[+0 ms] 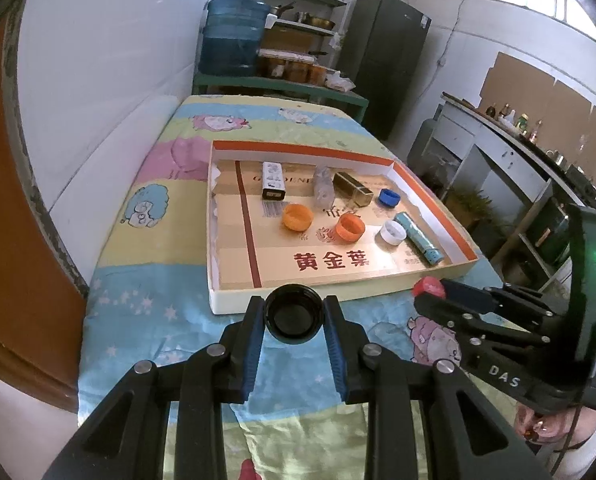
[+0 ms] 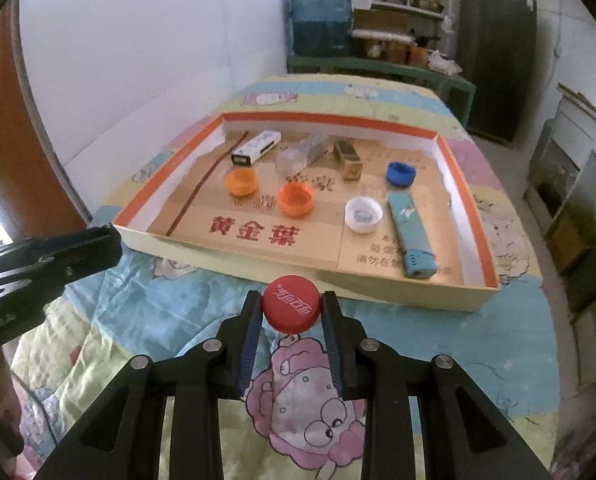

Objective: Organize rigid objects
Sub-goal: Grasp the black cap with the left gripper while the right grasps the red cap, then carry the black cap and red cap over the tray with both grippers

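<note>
My left gripper (image 1: 294, 320) is shut on a black bottle cap (image 1: 294, 312), held just in front of the shallow cardboard tray (image 1: 234, 300). My right gripper (image 2: 292, 314) is shut on a red bottle cap (image 2: 292, 306), also just short of the tray's near wall (image 2: 397, 288). Inside the tray lie two orange caps (image 2: 296, 199) (image 2: 241, 182), a white cap (image 2: 363, 214), a blue cap (image 2: 401, 173), a light-blue lighter (image 2: 409, 234), a gold lighter (image 2: 347, 158), a white lighter (image 2: 256, 148) and a clear one (image 2: 298, 156). The right gripper (image 1: 429, 292) appears at right in the left wrist view.
The tray rests on a bed with a cartoon-print quilt (image 2: 305, 396). A white wall runs along the left. Beyond the bed stand a blue water jug (image 1: 234, 36), shelves and a dark cabinet (image 1: 385, 56). A counter with bottles (image 1: 513, 120) lies to the right.
</note>
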`<state>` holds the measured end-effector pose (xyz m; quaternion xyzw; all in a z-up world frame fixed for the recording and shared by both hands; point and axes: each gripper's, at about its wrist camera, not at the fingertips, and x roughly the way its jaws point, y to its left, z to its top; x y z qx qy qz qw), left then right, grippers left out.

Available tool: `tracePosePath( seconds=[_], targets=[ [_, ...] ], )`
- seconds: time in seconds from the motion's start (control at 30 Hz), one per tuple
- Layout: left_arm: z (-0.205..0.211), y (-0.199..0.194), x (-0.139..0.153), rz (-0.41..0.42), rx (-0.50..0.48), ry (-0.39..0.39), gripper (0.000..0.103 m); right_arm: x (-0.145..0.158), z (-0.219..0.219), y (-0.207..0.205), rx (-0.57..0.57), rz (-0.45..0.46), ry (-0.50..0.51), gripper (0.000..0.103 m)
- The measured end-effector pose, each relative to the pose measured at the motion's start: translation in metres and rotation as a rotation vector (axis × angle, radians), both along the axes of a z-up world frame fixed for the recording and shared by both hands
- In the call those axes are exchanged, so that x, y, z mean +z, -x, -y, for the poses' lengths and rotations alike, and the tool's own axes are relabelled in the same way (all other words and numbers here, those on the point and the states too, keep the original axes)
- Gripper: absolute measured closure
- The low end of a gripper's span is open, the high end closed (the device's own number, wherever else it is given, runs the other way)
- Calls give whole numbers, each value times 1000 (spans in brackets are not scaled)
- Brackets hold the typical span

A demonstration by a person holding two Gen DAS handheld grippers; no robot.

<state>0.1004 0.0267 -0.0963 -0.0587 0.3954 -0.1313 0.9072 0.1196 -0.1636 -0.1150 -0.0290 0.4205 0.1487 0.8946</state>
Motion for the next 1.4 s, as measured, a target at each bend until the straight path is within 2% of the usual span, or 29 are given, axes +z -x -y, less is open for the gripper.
tracePosePath(
  seconds=[0.33,0.63,0.9,1.4],
  targets=[
    [1,-10,20,32,-7,3,73,31,2,1,2,53,-9,72],
    [-1,-33,28,34,14,-3,73,44,-4,-20,23,68,-25,73],
    [3,-56,22,11,26,-23,73,36,-14,-47,65,36,-36,72],
    [13,-93,-11,-82,16,-64,73,-2,-37,-88,153,-69,-32,72]
  ],
)
